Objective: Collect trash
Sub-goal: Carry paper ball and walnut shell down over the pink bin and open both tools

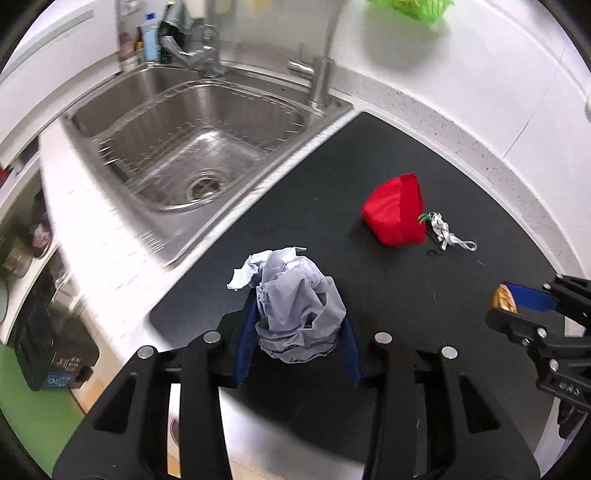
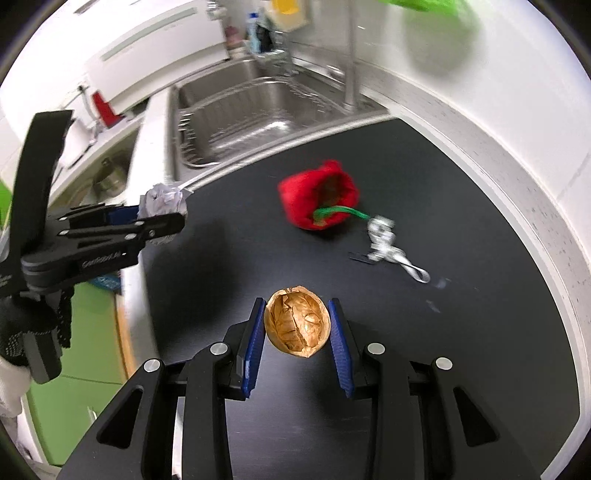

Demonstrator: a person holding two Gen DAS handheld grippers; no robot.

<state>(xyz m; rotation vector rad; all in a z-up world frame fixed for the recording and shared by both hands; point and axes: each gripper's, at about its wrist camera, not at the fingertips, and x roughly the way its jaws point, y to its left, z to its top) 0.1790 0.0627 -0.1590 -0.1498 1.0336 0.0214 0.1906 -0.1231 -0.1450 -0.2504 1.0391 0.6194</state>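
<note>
Left tool (image 1: 299,325) grips crumpled paper (image 1: 295,306); right tool (image 2: 297,328) grips walnut shell (image 2: 297,323). Both loads are held above the counter (image 1: 424,295). Red pouch (image 2: 317,199) lies ahead toward the back edge, nearer the right tool.

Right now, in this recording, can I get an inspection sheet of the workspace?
Surface: black mat on a pale countertop, beside a steel sink.
Job's things: crumpled paper in the left gripper; walnut shell in the right gripper.
Clutter: red pouch lying on the mat, its green cord leading to a silver ribbon beside it.
Grippers: both shut on their items and held above the mat.
Cables: nothing seen.
Surroundings: taps behind the sink, bottles in the corner, something green on the wall, blurred.
</note>
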